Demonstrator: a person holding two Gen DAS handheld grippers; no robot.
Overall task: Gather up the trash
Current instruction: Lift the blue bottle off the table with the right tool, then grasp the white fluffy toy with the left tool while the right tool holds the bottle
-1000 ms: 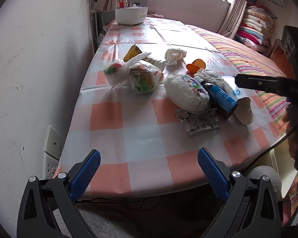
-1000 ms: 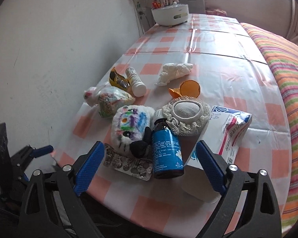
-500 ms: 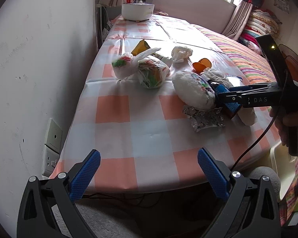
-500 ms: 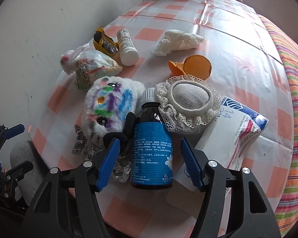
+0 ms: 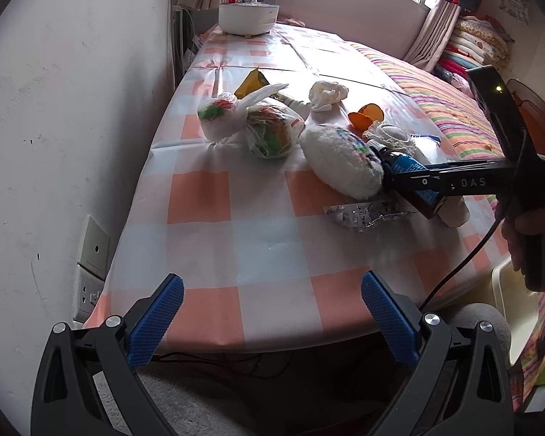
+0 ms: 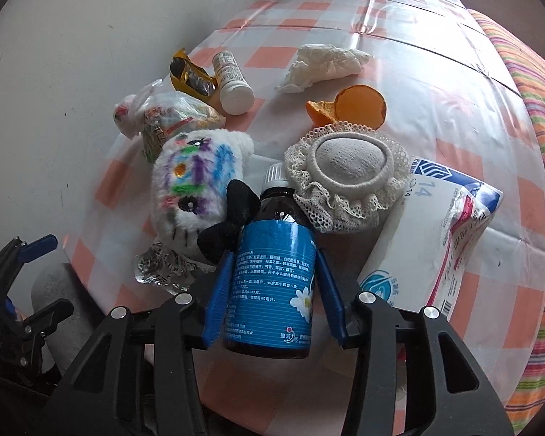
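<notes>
A dark medicine bottle with a blue label (image 6: 274, 265) lies on the checked tablecloth (image 6: 436, 83). My right gripper (image 6: 275, 254) is shut on it, a blue pad against each side; the bottle also shows in the left wrist view (image 5: 405, 163). My left gripper (image 5: 269, 287) is open and empty, off the table's near edge. Trash on the table: a foil blister pack (image 6: 167, 267), orange peel (image 6: 352, 107), a crumpled tissue (image 6: 323, 63), tied plastic bags (image 5: 250, 123), a yellow wrapper (image 6: 189, 74).
A white plush toy (image 6: 196, 185), a lace pad (image 6: 345, 170), a tissue pack (image 6: 439, 229) and a small white bottle (image 6: 232, 81) crowd the bottle. A white pot (image 5: 247, 18) stands at the far end. A wall runs along the left, a striped bed on the right.
My right gripper moved forward and down to the blue-label bottle and closed on it. My left gripper stayed open near the table's edge.
</notes>
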